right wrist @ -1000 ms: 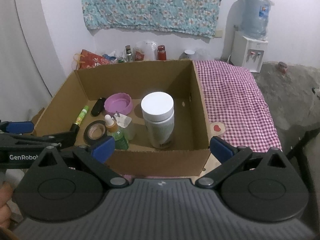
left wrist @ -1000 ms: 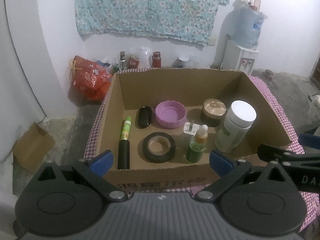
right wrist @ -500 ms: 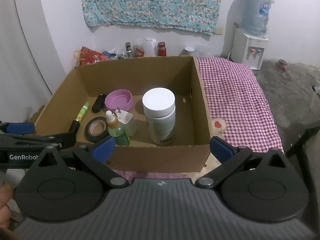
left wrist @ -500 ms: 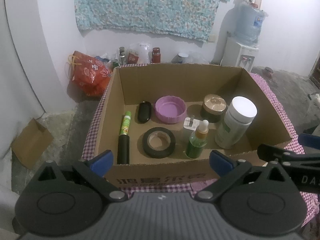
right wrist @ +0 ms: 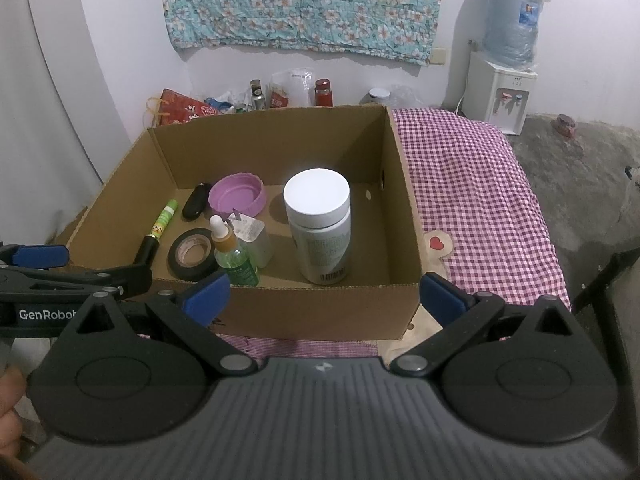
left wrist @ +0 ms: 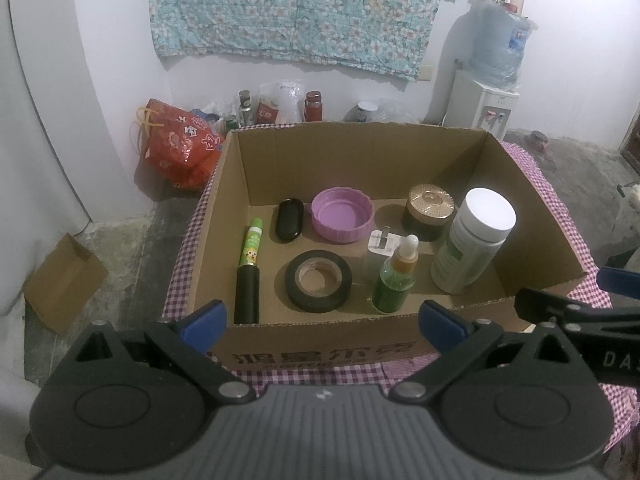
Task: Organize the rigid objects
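Both grippers have backed up from the box, left and right spread wide, empty. Everything sits inside it, jar near the right wall. I'd guess: retreat straight, no bumps.

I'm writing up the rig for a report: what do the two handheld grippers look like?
Both grippers, left and right, match: black linkage arms, blue fingertip pads, round black discs, a ribbed grey body. White lettering marks each one's side; the left reads "GenRobot", cut off.

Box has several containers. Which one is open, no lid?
The purple round tub, at the back of the cardboard box. It shows an empty interior; the white-capped bottle, gold-lidded jar and green dropper bottle are all capped.
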A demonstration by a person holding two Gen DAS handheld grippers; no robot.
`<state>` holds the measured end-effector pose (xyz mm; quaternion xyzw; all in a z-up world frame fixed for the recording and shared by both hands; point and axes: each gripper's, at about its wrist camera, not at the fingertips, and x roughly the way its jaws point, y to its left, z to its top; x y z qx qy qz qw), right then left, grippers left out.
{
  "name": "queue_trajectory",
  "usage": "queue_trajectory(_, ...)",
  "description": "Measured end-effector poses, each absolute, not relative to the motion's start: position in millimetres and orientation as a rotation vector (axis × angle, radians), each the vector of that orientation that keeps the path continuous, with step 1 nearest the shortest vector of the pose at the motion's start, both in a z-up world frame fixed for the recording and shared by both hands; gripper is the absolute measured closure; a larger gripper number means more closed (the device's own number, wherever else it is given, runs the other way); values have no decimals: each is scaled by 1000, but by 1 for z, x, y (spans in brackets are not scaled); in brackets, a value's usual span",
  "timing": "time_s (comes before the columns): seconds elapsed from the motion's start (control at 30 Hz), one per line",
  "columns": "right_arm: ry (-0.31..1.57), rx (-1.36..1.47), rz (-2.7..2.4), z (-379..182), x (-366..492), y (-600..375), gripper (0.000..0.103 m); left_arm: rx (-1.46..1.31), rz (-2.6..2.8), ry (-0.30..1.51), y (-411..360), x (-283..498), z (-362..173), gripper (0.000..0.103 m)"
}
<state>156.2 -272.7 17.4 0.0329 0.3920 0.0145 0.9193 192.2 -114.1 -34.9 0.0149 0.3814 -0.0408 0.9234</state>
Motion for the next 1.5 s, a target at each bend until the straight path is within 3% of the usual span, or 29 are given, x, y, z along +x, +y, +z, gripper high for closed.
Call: queue_trajectory(1.5,818,71,37,11,155,-273,1,16,-74,805,-118,189,-38,1)
